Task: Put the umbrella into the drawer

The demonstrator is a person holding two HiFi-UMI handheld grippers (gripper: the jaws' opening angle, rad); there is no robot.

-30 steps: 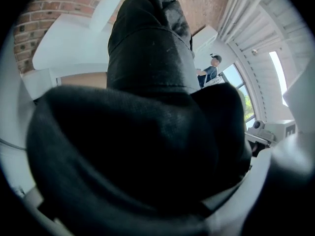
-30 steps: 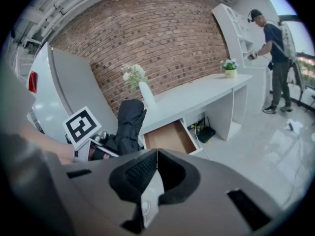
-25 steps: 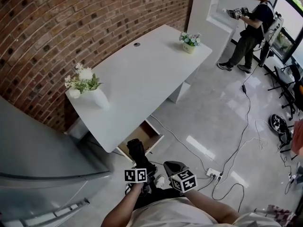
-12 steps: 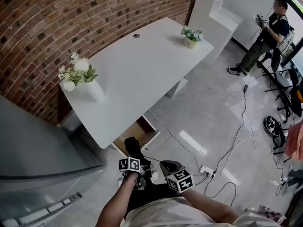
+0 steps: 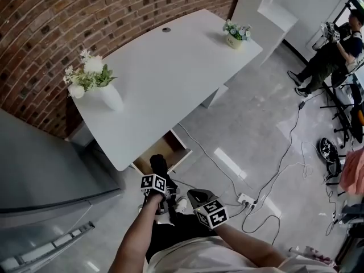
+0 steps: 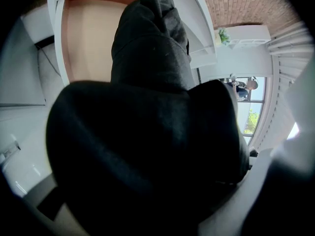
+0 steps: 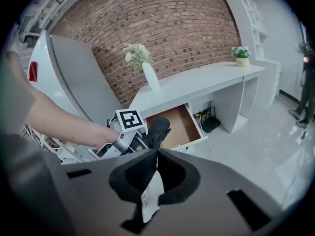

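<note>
brick wall [image 5: 85, 16] behind a long white desk [image 5: 170, 78], with a white vase of flowers [image 5: 94, 84] at one end and a small potted plant [image 5: 237, 34] at the other. large grey unit [image 5: 40, 169] off to the left. under the desk's near edge, an open drawer [image 5: 165, 151] with a bare wooden bottom. at its open front, a black folded umbrella [image 5: 158, 165], far end pointing into the opening, not yet lying inside. clamped round the umbrella's near end, the left gripper [image 5: 159, 176]; jaws smothered by dark fabric in the left gripper view, grip plain in the right gripper view. just beside it and closer to the body, the right gripper [image 5: 197, 194], jaws drawn together to a thin slit, holding nothing. pale sliver in that slit, too small to make out. on the glossy grey floor to the right, a power strip [image 5: 245, 199] among trailing cables [image 5: 284, 164]. well apart, near the window, another person [image 5: 333, 50] standing.
</note>
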